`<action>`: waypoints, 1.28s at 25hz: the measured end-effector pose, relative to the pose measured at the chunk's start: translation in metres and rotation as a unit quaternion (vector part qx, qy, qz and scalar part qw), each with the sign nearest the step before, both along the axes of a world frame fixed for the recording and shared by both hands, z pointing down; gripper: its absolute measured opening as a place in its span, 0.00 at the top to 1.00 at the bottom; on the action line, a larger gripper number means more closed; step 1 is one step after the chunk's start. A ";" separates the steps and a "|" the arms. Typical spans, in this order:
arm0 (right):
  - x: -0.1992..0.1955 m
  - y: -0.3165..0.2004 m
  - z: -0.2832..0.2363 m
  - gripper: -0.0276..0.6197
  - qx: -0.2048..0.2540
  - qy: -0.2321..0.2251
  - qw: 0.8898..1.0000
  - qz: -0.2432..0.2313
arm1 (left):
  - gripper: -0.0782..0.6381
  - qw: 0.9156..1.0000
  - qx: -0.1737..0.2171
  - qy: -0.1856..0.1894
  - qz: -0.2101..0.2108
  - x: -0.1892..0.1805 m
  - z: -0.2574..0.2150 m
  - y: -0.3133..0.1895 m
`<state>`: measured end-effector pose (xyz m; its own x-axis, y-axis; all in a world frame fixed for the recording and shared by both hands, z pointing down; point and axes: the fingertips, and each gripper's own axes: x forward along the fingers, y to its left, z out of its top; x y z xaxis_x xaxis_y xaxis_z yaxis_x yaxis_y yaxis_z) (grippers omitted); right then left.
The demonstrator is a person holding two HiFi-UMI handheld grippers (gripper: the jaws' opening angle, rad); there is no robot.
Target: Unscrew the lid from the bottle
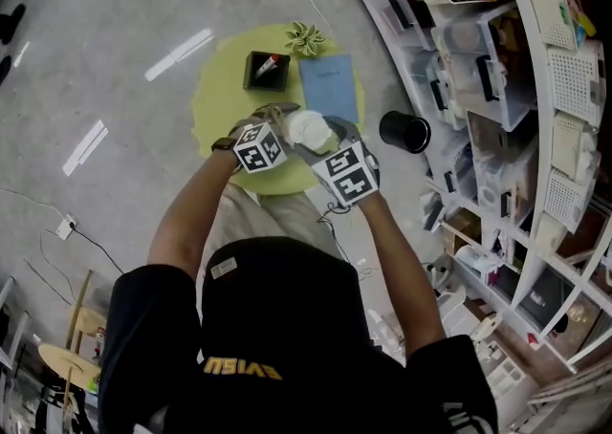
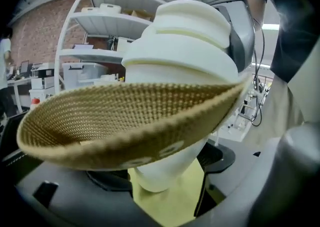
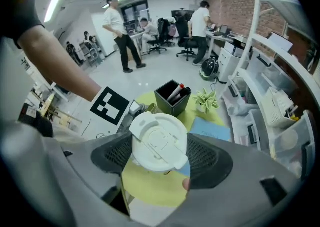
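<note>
A white bottle [image 2: 185, 46] with a tan woven band [image 2: 125, 116] round it is held up over the round yellow-green table [image 1: 215, 97]. My left gripper [image 2: 162, 171] is shut on the bottle's narrower lower body, with a dark pad on each side. The bottle's flat white lid [image 3: 159, 142] faces the right gripper view. There my right gripper [image 3: 159, 153] is shut on the lid, both mesh pads against its rim. In the head view the lid [image 1: 311, 128] shows between the left gripper [image 1: 280, 126] and the right gripper [image 1: 330, 139], just ahead of the two marker cubes.
On the table stand a black pen holder [image 1: 266, 70], a blue notebook [image 1: 328, 81] and a small green plant [image 1: 306, 37]. A black cylindrical bin [image 1: 405, 131] is on the floor to the right, beside white shelves [image 1: 535, 88] with boxes. Several people [image 3: 120, 31] are far off.
</note>
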<state>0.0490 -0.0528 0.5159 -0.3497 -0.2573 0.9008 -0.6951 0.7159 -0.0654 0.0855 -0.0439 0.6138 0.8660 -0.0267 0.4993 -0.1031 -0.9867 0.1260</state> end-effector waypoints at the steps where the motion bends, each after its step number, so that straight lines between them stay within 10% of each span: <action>1: 0.000 0.000 0.000 0.43 -0.004 0.006 1.000 -0.016 | 0.33 1.000 -0.001 0.000 0.001 0.000 0.000 0.000; 13: -0.006 0.008 0.003 0.44 -0.035 0.100 0.953 -0.284 | 0.33 1.000 -0.010 -0.006 0.020 -0.002 0.001 0.000; 20: -0.007 0.012 0.004 0.44 -0.041 0.130 0.923 -0.359 | 0.33 1.000 -0.012 -0.009 0.028 -0.004 0.002 0.001; 26: -0.007 0.013 0.005 0.43 -0.040 0.108 0.929 -0.351 | 0.33 1.000 -0.014 -0.008 0.025 -0.003 0.004 0.001; 32: -0.005 0.007 -0.007 0.26 -0.018 0.060 0.981 -0.182 | 0.33 1.000 -0.014 -0.002 0.021 -0.001 0.003 -0.001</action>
